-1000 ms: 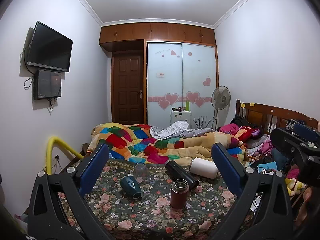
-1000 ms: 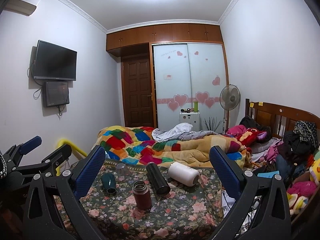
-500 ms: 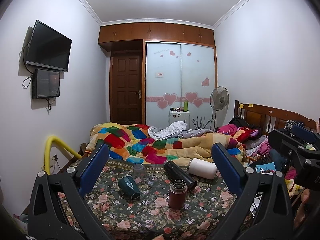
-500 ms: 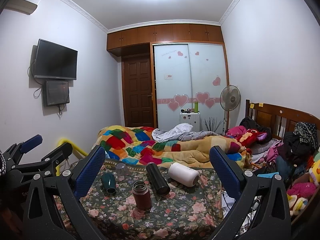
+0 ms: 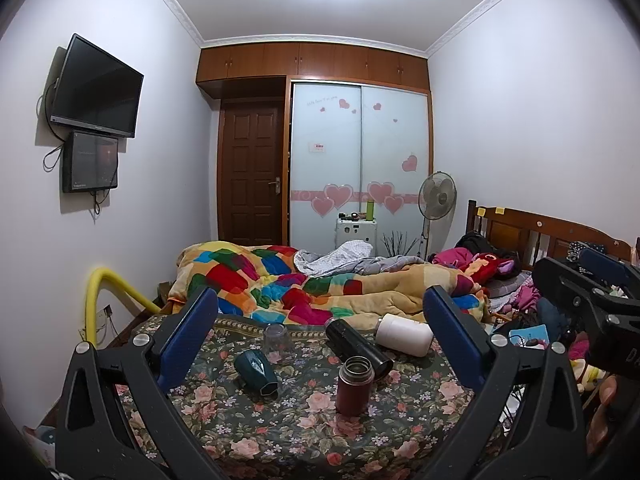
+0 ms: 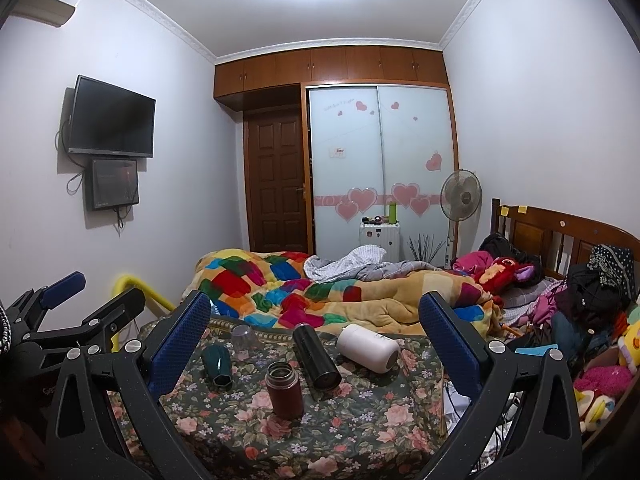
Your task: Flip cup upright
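On the floral-cloth table (image 5: 280, 432) (image 6: 360, 432) lie a dark teal cup (image 5: 256, 372) (image 6: 217, 365) on its side, a black flask (image 5: 358, 348) (image 6: 316, 358) on its side and a white flask (image 5: 404, 334) (image 6: 368, 347) on its side. A clear glass (image 5: 277, 338) (image 6: 245, 338) stands mouth down. A dark red flask (image 5: 354, 386) (image 6: 285, 390) stands upright, open-topped. My left gripper (image 5: 320, 340) and right gripper (image 6: 316, 344) are both open and empty, held above the table's near side, well short of the cups.
A bed with a patchwork quilt (image 5: 280, 280) lies just behind the table. Clothes and toys (image 6: 580, 320) pile at the right by the wooden headboard. A yellow pipe (image 5: 104, 292) rises at the left. The other gripper shows at each view's edge.
Both grippers have drifted only slightly; the left view has shifted a little so the table objects sit marginally lower-left. Nothing on the table has moved.
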Available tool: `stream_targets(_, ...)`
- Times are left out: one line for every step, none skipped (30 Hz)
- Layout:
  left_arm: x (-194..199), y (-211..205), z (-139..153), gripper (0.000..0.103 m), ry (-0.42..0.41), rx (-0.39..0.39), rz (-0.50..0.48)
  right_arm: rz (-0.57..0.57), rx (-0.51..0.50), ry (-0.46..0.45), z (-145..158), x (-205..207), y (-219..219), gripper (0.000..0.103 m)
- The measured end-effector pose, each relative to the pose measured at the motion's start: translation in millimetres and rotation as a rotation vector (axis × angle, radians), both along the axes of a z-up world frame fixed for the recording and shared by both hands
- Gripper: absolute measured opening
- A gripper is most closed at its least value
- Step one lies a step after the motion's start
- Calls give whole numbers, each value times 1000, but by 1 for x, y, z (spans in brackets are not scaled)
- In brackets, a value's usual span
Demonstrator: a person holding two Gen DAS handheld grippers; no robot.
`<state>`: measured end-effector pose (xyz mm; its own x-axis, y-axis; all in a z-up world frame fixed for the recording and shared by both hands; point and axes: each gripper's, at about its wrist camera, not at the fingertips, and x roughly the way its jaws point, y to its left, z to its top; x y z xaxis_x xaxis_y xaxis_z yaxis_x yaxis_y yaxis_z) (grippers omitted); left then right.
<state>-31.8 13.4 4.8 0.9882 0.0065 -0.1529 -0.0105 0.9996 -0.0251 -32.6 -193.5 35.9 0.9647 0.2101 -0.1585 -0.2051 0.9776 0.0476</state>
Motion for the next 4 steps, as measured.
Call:
stream_targets(1, 1, 0, 103, 1, -2, 0, 1, 0, 0, 0, 0, 0, 103)
stream_targets(1, 5, -1, 103, 2, -8, 4, 3, -1, 2, 0, 1, 1, 103)
stream_targets(1, 7, -2, 103, 3, -13, 8, 5, -2, 4, -1, 1, 2, 103)
stream_targets(1, 11, -3, 103, 4, -19, 13, 10, -4, 7, -2, 2, 3, 103)
